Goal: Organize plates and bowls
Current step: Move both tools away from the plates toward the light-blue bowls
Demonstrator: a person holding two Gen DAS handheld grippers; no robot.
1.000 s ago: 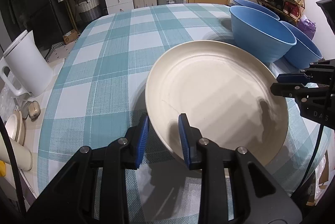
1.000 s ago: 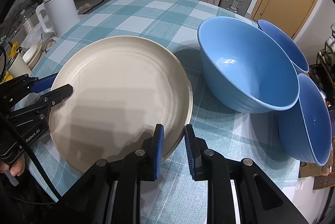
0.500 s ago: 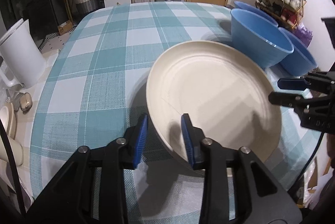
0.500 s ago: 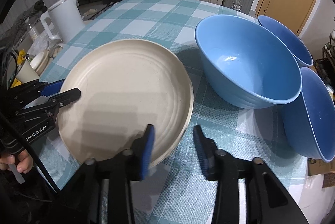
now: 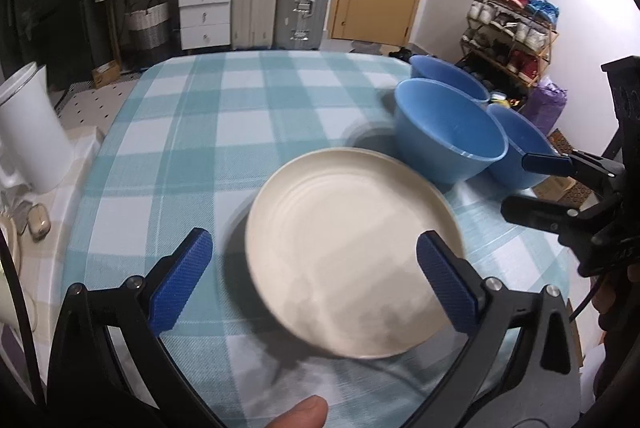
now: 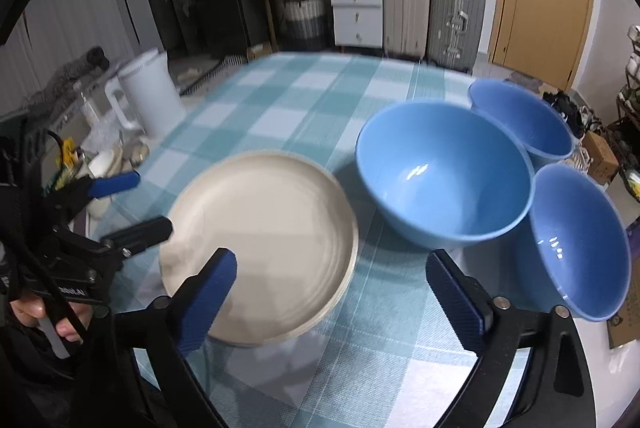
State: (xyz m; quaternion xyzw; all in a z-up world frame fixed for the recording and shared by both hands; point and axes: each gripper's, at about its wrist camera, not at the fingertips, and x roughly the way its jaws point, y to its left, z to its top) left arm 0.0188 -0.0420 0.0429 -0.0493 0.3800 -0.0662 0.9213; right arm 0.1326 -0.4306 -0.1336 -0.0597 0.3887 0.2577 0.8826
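A cream plate [image 5: 352, 248] lies flat on the checked tablecloth; it also shows in the right wrist view [image 6: 260, 244]. Three blue bowls stand to its right: a large one [image 6: 444, 176], one behind it [image 6: 524, 120] and one at the table's right edge [image 6: 576, 240]. My left gripper [image 5: 316, 280] is open, raised above the plate's near side, touching nothing. My right gripper [image 6: 332, 296] is open above the plate's right rim and the cloth, holding nothing. Each gripper shows in the other's view, the right [image 5: 536, 184] and the left [image 6: 128, 204].
A white kettle [image 6: 148, 100] stands on a side surface left of the table with small clutter [image 6: 104, 160] near it. Suitcases [image 5: 280, 4], drawers and a shoe rack [image 5: 508, 28] are beyond the table. The table's far half [image 5: 240, 100] carries only the cloth.
Both grippers opened wide, let go of the plate's rim and pulled back and up. The plate now rests on the cloth.
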